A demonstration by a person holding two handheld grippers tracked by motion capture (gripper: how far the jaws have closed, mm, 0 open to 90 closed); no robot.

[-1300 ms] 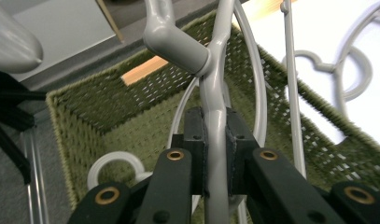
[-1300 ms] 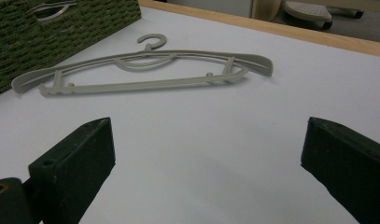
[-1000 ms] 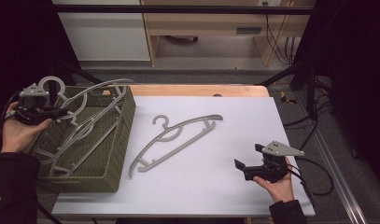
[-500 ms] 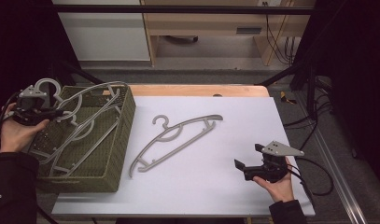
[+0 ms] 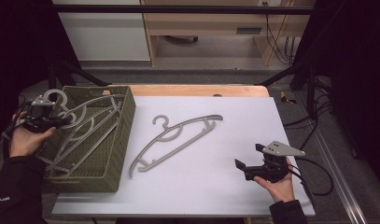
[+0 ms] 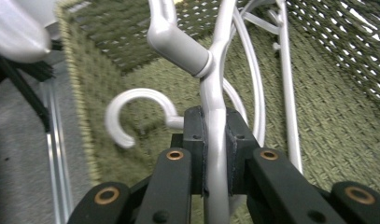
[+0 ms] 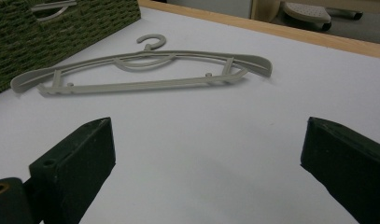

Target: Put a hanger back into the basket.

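hanger [image 6: 214,140] clamped between left gripper [image 6: 214,154] jaws

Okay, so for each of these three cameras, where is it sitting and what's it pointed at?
High view: above the person's side, facing forward and down on the table; both hands show, with left gripper and right gripper.
Left gripper view: rides the left gripper, looking into the green basket; its jaws clamp a grey hanger.
Right gripper view: rides the right gripper, low over the table; open jaws frame the flat hanger.
Shared: high and right gripper views both show the flat hanger.
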